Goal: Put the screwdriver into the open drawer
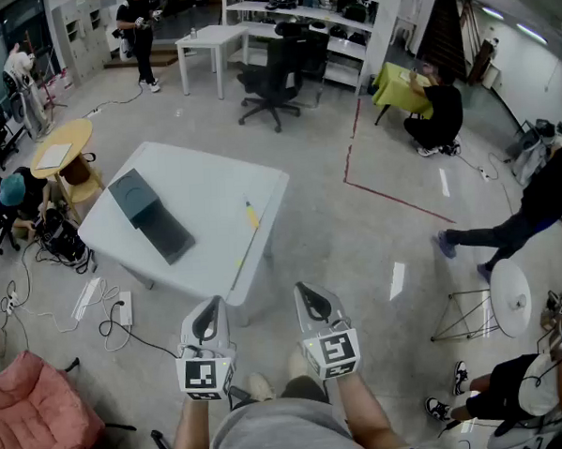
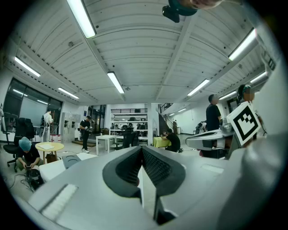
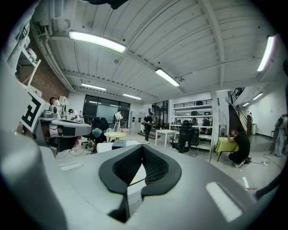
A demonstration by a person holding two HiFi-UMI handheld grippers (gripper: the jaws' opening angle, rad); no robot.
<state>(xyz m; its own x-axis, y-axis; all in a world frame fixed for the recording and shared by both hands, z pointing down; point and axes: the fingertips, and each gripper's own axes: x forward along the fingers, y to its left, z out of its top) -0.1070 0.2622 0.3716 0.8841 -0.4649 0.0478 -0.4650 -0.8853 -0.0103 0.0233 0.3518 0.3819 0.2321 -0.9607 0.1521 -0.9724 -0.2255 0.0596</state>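
A: Where is the screwdriver?

B: The screwdriver (image 1: pixel 251 215) lies on the table (image 1: pixel 212 171), close to its right edge, and nothing touches it. The drawer (image 1: pixel 152 216) sits well apart on the table's left part and looks pulled open.

A: Grippers?

B: The left gripper (image 1: pixel 210 304) and right gripper (image 1: pixel 309 292) both have their jaws pressed together with nothing between them. Both are held near the person's body, well short of the table.

A: Progress?

B: Judged at the start, with no step done. Left to do: approach the table, open one gripper's jaws, grasp the screwdriver, carry it left and release it in the drawer.
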